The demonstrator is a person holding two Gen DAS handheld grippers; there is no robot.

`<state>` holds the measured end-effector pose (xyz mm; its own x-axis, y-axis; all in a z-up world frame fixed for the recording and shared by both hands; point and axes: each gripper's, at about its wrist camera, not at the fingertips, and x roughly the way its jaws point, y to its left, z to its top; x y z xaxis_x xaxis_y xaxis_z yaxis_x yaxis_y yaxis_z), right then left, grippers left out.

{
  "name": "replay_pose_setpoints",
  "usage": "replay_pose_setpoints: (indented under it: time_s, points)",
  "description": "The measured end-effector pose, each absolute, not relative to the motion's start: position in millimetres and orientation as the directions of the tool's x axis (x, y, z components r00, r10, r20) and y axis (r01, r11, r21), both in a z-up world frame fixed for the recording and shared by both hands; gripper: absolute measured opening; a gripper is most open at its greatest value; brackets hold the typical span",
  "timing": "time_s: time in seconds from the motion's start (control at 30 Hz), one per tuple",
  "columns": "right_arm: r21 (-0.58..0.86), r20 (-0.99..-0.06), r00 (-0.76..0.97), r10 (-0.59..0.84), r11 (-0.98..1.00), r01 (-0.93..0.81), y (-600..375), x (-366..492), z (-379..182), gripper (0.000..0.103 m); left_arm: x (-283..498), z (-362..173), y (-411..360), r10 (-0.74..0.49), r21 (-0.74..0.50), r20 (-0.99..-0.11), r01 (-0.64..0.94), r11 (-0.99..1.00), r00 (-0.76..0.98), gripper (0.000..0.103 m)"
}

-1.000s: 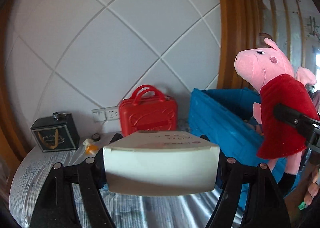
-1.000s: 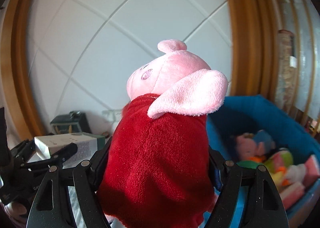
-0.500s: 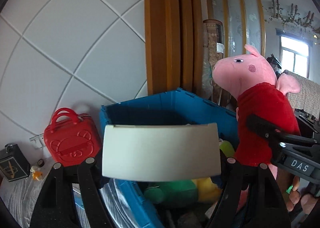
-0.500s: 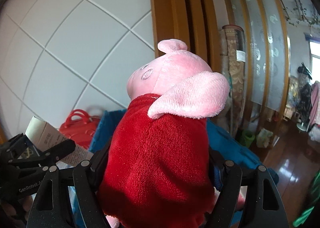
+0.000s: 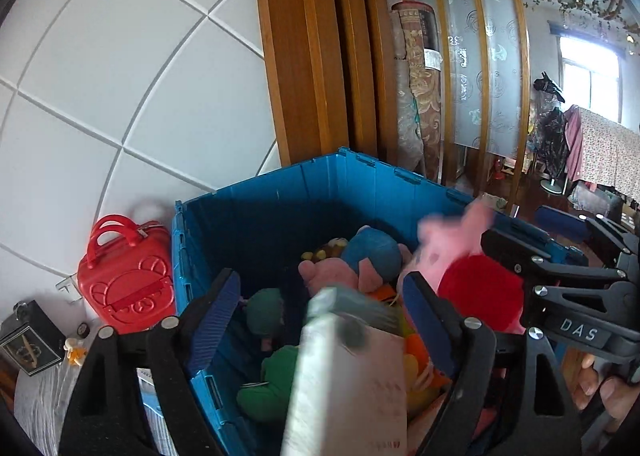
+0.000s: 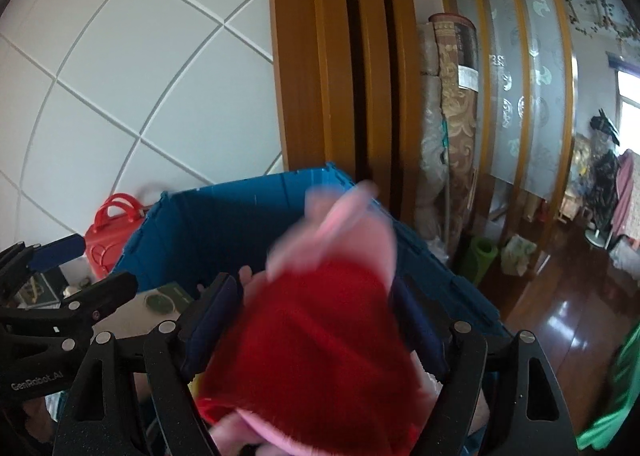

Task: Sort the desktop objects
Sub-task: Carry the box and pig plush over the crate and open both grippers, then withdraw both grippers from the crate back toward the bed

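Observation:
My left gripper (image 5: 320,284) hangs over the blue crate (image 5: 280,180), its jaws opening. The white box (image 5: 352,372) is blurred and tilted between the fingers, with a gap at the left pad (image 5: 218,316), dropping toward the crate. My right gripper (image 6: 316,288) is beside it over the same crate (image 6: 240,192), jaws also opening. The pink pig plush in a red dress (image 6: 320,320) is blurred and tipping forward between its fingers. Each gripper shows in the other's view: the right gripper (image 5: 560,296) at right, the left gripper (image 6: 60,280) at left.
Several plush toys (image 5: 360,256) lie in the crate. A red toy suitcase (image 5: 128,280) and a dark gift box (image 5: 28,340) stand on the table at the left by the tiled wall. A wooden door frame (image 5: 312,56) and rolled carpets (image 6: 452,116) rise behind the crate.
Both grippers swung right from above the table to above the crate. Their jaws have widened, and the box and the pig, held firmly before, now blur and slip downward.

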<state>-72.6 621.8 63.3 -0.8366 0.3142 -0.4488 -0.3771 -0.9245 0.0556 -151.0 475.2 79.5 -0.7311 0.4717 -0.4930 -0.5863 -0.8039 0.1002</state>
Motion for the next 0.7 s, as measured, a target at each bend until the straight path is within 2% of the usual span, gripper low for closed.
replay_pose_setpoints:
  time_s: [0.1, 0.27, 0.43, 0.57, 0.7]
  points:
    - [0.046, -0.445, -0.839, 0.313, -0.928, -0.371, 618.4, -71.0, 64.1, 0.102, -148.2, 77.6, 464.9, 0.457, 0.096, -0.491, -0.568, -0.818, -0.742, 0.088]
    - [0.046, -0.44, -0.848, 0.295, -0.936, -0.35, 611.5, -63.7, 67.5, 0.103, -141.0, 80.0, 430.7, 0.442, 0.058, -0.47, -0.526, -0.849, -0.764, 0.088]
    - [0.063, -0.424, -0.868, 0.257, -0.948, -0.312, 593.6, -54.9, 71.6, 0.103, -128.0, 83.2, 373.2, 0.424, -0.003, -0.395, -0.461, -0.888, -0.815, 0.089]
    - [0.121, -0.388, -0.906, 0.167, -0.966, -0.23, 570.4, -52.7, 77.7, 0.103, -125.8, 75.4, 325.0, 0.351, -0.021, -0.414, -0.377, -0.926, -0.84, 0.089]
    - [0.186, -0.305, -0.951, 0.055, -0.976, -0.116, 534.9, -50.4, 88.4, 0.103, -127.1, 59.8, 269.0, 0.246, -0.024, -0.465, -0.265, -0.964, -0.85, 0.088]
